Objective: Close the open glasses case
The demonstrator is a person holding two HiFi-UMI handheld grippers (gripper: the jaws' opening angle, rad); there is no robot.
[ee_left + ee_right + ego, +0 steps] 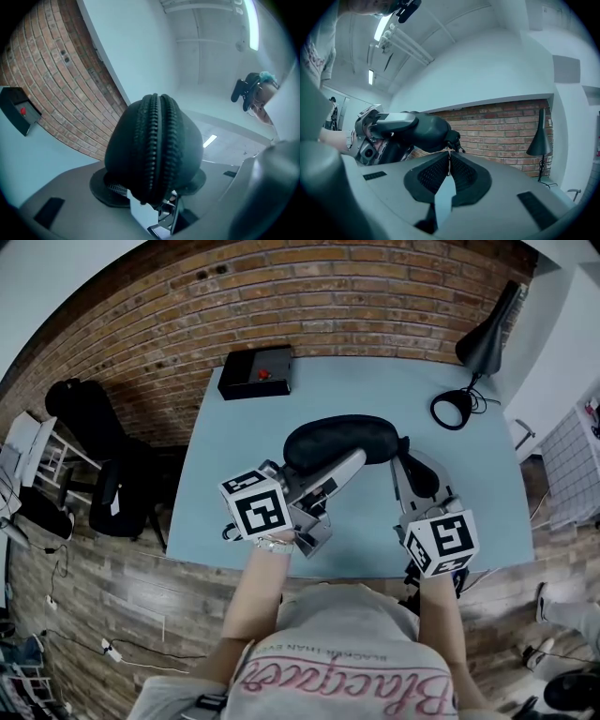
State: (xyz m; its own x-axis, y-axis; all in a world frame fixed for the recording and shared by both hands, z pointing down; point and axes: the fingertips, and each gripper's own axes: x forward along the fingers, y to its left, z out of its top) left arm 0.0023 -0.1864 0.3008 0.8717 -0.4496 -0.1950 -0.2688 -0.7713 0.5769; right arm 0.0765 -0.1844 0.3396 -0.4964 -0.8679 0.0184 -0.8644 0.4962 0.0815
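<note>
Zipping seems under way: left gripper (152,197) clamps glasses case (152,140), right gripper (449,159) pinches its 3 o'clock zipper pull (453,140). Next needs a steady tug.

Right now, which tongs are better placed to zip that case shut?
Right. The right tongs pinch the small zipper pull at the end of the black oval zippered glasses case; the left tongs clamp its body.

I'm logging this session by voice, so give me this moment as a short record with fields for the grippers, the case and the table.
left gripper: shut on glasses case, held above the table
right gripper: appears shut on zipper pull at the case's end
zip: teeth together at the end in the left gripper view
table: black box at far left, desk lamp at far right
</note>
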